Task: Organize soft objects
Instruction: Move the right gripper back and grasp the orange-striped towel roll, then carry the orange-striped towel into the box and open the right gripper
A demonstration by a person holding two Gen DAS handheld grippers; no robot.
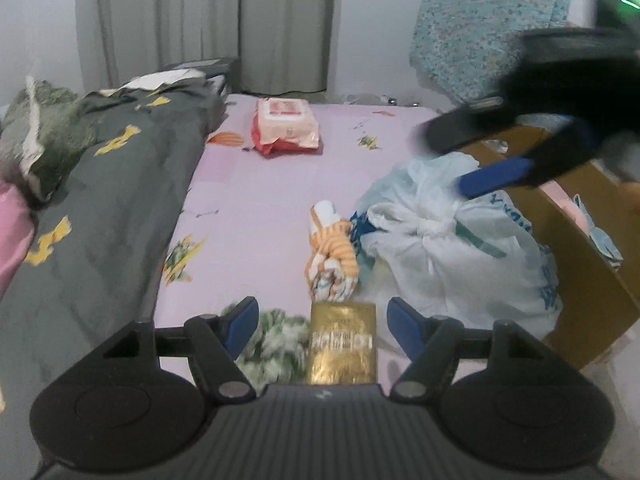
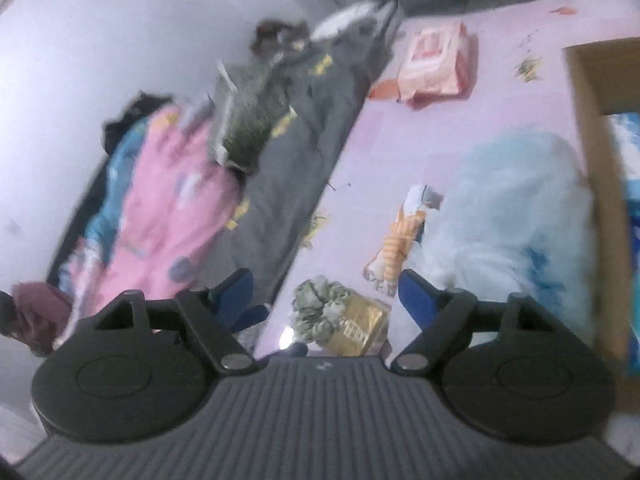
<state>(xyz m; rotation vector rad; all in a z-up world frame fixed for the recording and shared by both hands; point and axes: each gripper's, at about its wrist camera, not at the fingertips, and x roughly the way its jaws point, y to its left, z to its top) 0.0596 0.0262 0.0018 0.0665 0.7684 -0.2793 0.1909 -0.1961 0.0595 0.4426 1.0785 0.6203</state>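
My left gripper (image 1: 322, 322) is open and empty, low over the pink bed sheet (image 1: 260, 184). Just in front of it lie a green-and-white fluffy cloth (image 1: 276, 344) and a gold packet (image 1: 343, 344). An orange-striped rolled cloth (image 1: 330, 252) lies beyond them, beside a tied white plastic bag (image 1: 452, 244). My right gripper (image 1: 468, 164) hovers open above the bag in the left wrist view. In the right wrist view my right gripper (image 2: 326, 292) is open and empty above the fluffy cloth (image 2: 320, 308), the gold packet (image 2: 358, 326), the striped cloth (image 2: 394, 248) and the bag (image 2: 512, 216).
A cardboard box (image 1: 580, 248) stands at the right of the bed, also in the right wrist view (image 2: 600, 184). A pink wipes pack (image 1: 286, 126) lies at the far end. A grey quilt (image 1: 100, 200) and pink bedding (image 2: 160, 200) fill the left side.
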